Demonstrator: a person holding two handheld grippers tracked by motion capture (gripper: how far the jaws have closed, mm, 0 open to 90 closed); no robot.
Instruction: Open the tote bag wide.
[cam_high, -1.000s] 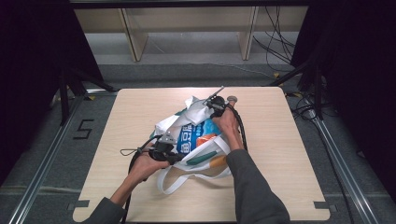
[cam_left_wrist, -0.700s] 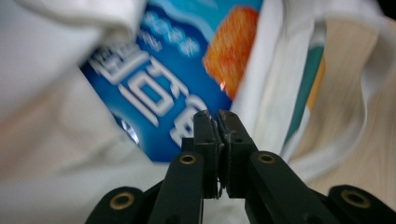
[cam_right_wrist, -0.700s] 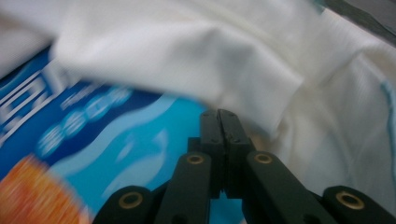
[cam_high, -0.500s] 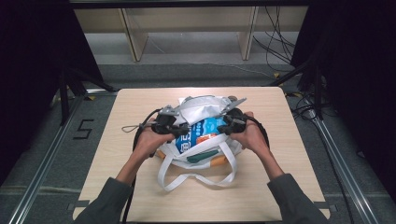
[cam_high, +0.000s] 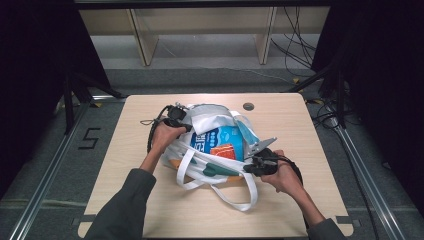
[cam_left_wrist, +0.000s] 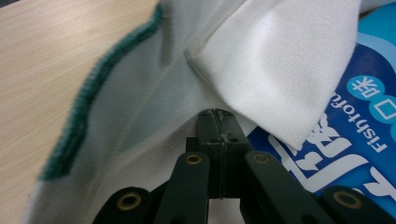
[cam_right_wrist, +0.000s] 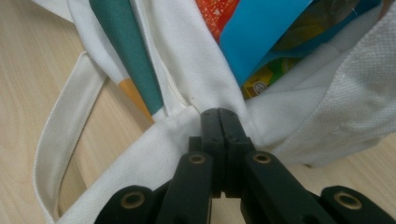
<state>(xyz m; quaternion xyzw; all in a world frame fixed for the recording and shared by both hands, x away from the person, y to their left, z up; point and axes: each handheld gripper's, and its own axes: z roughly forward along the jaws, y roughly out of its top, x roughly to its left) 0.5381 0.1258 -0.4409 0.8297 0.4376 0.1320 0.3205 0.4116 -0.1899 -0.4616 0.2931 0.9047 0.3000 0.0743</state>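
Both grippers were clamped on the white tote bag (cam_high: 210, 150), which lay mid-table (cam_high: 150, 210) w/ its mouth toward the far-right and packets showing inside. Left gripper (cam_high: 176, 116) had its jaws pressed together on the bag's rim at the far-left side; in the left gripper view (cam_left_wrist: 218, 140) the black jaws met w/ white cloth pinched between them, green-stitched hem (cam_left_wrist: 88, 107) running off to one side and the blue printed packet (cam_left_wrist: 355, 135) just beside. Right gripper (cam_high: 257, 165) gripped the near-right edge; right gripper view (cam_right_wrist: 219, 140) showed jaws closed on a fold of fabric, next to the teal/orange print (cam_right_wrist: 126, 60) and a blue packet (cam_right_wrist: 261, 32), w/ one handle strap (cam_right_wrist: 60, 140) loose on the wood.

Progress, as a judgement: bag looked already loaded, blue and orange packets (cam_high: 225, 145) inside, and the hands seemed to be spreading or straightening the opening. Left to do: probably settle the contents and sort the straps, which sprawled toward the near edge.

Vs. half a sec earlier: hands were then close together at the bag's far end; now they'd pulled well apart, left toward the far-left, right toward the near-right, and the bag had been stretched out diagonally between them. Grips unchanged
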